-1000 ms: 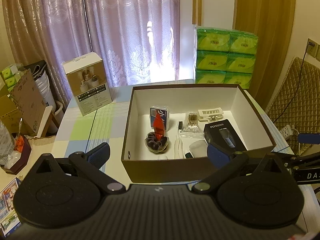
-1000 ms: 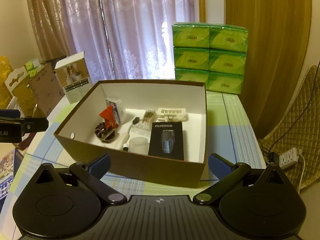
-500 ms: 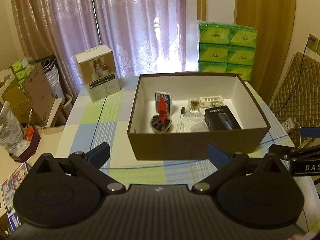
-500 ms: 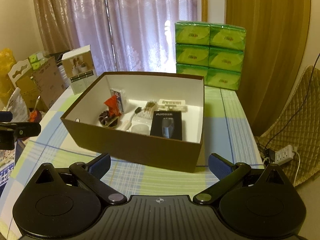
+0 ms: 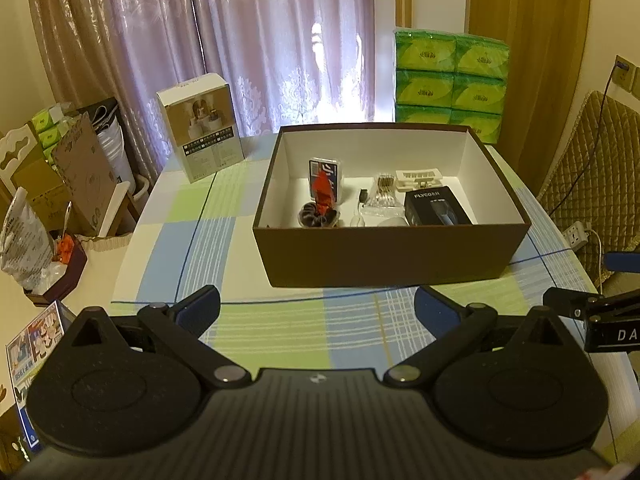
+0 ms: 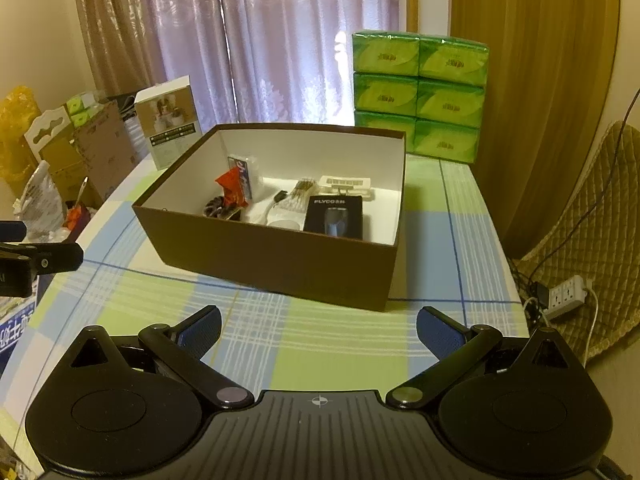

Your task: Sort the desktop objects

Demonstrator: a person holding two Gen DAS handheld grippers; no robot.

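Observation:
A brown open box [image 5: 384, 258] [image 6: 280, 262] with a white inside stands on the checked tablecloth. In it lie a black shaver box [image 5: 436, 210] [image 6: 334, 218], a red packet [image 5: 323, 192] [image 6: 232, 190], a blue card pack [image 5: 326, 170], a dark hair tie [image 5: 316, 218], a white clip [image 5: 418, 178] and several small white items. My left gripper [image 5: 318, 308] is open and empty, well short of the box's near wall. My right gripper [image 6: 319, 326] is open and empty too, in front of the box's near right corner.
A white product carton [image 5: 200, 144] [image 6: 168, 120] stands at the table's far left. Green tissue packs [image 5: 450, 80] [image 6: 418, 96] are stacked behind the box. Cardboard and bags [image 5: 48, 184] crowd the floor left. A padded chair [image 6: 592, 216] and power strip [image 6: 566, 296] sit right.
Both grippers have pulled back from the box toward the table's near edge, so the box looks smaller and farther. Both stayed open and empty. The box's contents have not moved.

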